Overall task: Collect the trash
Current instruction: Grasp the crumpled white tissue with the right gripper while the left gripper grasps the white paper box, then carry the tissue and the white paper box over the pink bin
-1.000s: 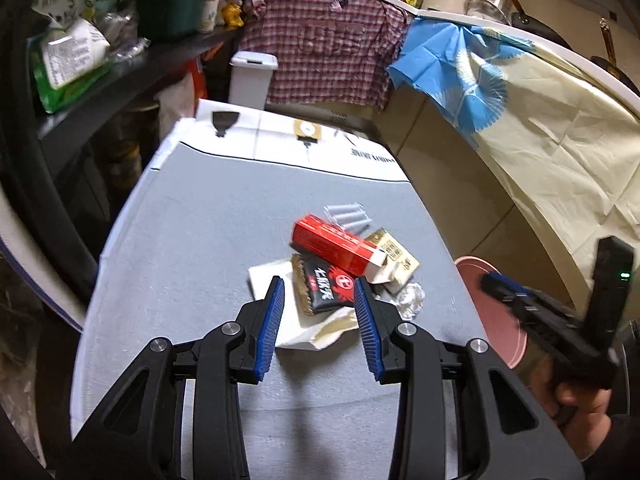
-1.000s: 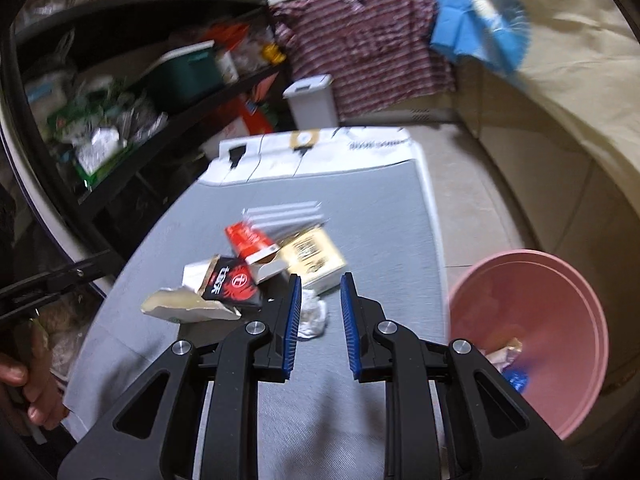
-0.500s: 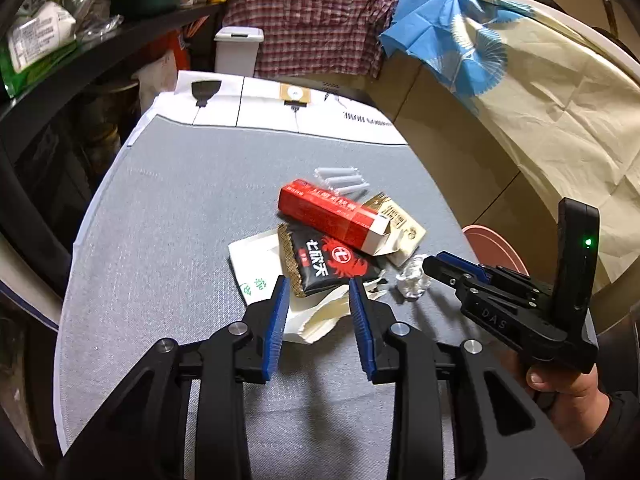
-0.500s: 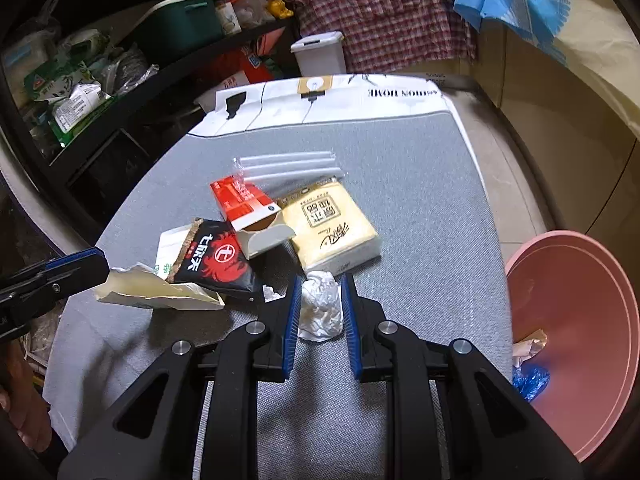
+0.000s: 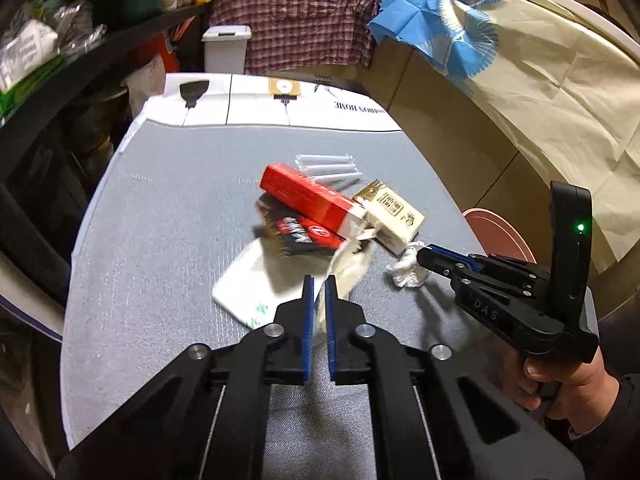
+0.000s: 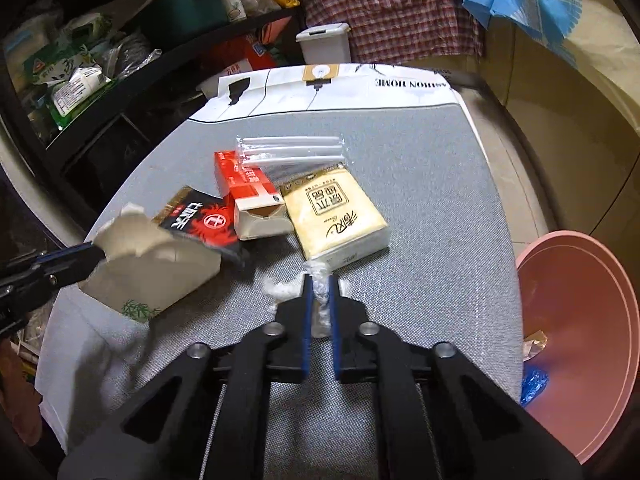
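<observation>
Both pairs of fingers have been closed since half a second ago: the left gripper [image 5: 319, 300] is clamped on the torn paper bag [image 6: 152, 264], lifted at lower left, and the right gripper [image 6: 319, 304] on the crumpled wrapper [image 5: 408, 268]. Next, presumably, the pink basin [image 6: 592, 320].

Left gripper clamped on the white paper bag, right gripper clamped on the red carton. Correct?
Not quite. The right gripper is shut on the crumpled plastic wrap, not the red carton; the right wrist view shows it. The left gripper does clamp the white paper bag.
</observation>
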